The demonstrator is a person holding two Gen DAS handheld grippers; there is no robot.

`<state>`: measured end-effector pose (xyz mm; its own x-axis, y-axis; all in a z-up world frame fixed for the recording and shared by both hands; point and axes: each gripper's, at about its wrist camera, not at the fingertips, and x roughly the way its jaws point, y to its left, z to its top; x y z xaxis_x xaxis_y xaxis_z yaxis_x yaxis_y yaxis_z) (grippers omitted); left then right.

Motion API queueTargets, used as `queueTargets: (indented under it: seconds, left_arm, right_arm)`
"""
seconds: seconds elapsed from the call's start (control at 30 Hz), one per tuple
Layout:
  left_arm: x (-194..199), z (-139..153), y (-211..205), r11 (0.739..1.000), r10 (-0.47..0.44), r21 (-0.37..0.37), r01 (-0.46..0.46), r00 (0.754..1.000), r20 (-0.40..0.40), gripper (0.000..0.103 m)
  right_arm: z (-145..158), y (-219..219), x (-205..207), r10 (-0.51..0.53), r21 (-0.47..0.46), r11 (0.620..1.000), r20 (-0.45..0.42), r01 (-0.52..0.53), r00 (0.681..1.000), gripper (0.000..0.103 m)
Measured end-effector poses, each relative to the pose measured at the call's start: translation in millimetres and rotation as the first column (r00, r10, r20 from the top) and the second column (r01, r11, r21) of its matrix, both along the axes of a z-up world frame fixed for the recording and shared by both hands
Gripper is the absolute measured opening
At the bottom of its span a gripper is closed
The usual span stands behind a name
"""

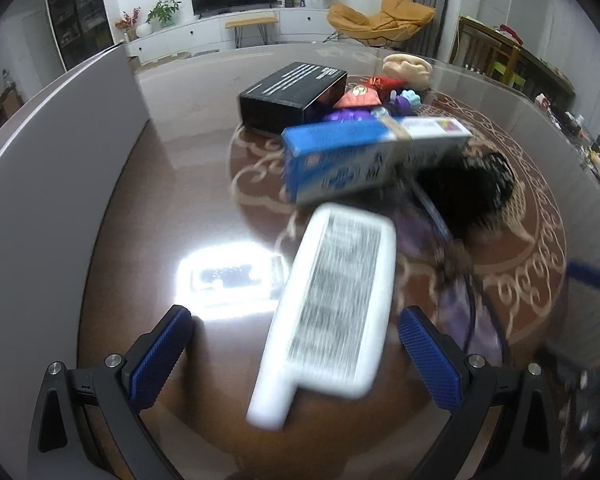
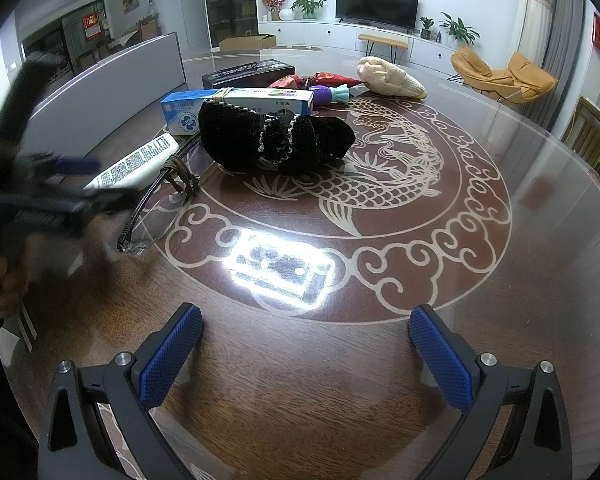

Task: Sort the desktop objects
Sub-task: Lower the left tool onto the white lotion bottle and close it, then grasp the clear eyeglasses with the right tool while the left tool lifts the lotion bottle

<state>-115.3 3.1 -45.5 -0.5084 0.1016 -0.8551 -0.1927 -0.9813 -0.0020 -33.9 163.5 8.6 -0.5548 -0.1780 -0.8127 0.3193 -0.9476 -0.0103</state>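
Left tongs (image 1: pixel 296 356) stand wide open around a white tube (image 1: pixel 332 316) lying on the table (image 1: pixel 140 216), pads clear of it; right tongs (image 2: pixel 306 356) stand wide open, holding nothing, near a black pouch (image 2: pixel 276 138) beside glasses (image 2: pixel 156 208)

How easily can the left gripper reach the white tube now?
Probably yes: the left gripper is open, and the white tube lies between its fingers with nothing over it, though the picture is blurred.

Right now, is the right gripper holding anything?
No, the right gripper is open and empty above bare table.
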Motion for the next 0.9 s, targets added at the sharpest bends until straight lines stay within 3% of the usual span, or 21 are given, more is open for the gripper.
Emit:
queueTargets:
  seconds: [0.2,0.23,0.27,0.3,0.4,0.5,0.6,0.7,0.77,0.8,0.83,0.9]
  left_arm:
    - [-16,3,8,1.000,-0.024,-0.012,0.024,0.999,0.039,0.101]
    - [-12,5,8,0.999,-0.036,-0.010,0.037,0.999,0.023,0.092]
    - [-4,10,9,0.998,-0.057,-0.003,0.057,0.998,-0.011,0.066]
    - [0,11,9,0.998,-0.068,-0.006,0.068,0.997,-0.021,0.051]
    - [19,13,5,0.998,-0.063,-0.014,0.063,0.997,-0.033,0.051]
    - [44,13,-12,1.000,0.001,0.008,-0.001,0.998,-0.062,0.051]
    - [62,13,-29,0.997,0.057,0.046,-0.054,0.996,-0.068,0.051]
    - [77,12,-37,0.996,0.077,0.044,-0.074,0.994,-0.072,0.051]
    - [85,12,-44,0.995,0.090,0.053,-0.087,0.993,-0.072,0.051]
    - [87,12,-48,0.994,0.096,0.066,-0.092,0.993,-0.074,0.051]
    - [90,14,-49,0.992,0.101,0.078,-0.095,0.992,-0.079,0.051]
    - [100,20,-54,0.990,0.107,0.108,-0.096,0.989,-0.098,0.051]
  right_arm:
    - [0,0,0,0.000,0.000,1.000,0.000,0.000,1.000,0.103]
    - [0,0,0,0.000,0.000,1.000,0.000,0.000,1.000,0.103]
    - [0,0,0,0.000,0.000,1.000,0.000,0.000,1.000,0.103]
    - [0,0,0,-0.001,0.000,1.000,0.000,0.001,1.000,0.103]
    - [1,-1,-1,-0.018,0.004,1.000,0.036,0.018,0.999,0.101]
    - [16,-10,-13,0.000,-0.166,0.986,0.118,0.020,0.993,0.073]
    - [24,-41,-32,0.042,-0.212,0.977,0.159,-0.008,0.986,0.072]
    - [22,-83,-58,0.070,-0.177,0.983,0.176,-0.038,0.982,0.067]
    - [15,-104,-72,0.060,-0.087,0.995,0.172,-0.046,0.983,0.052]
    - [16,-110,-73,0.056,-0.036,0.998,0.136,-0.051,0.989,0.025]
    - [16,-112,-74,0.052,0.003,0.999,0.124,-0.053,0.991,0.014]
    - [21,-102,-72,0.056,-0.056,0.997,0.138,-0.048,0.989,0.013]
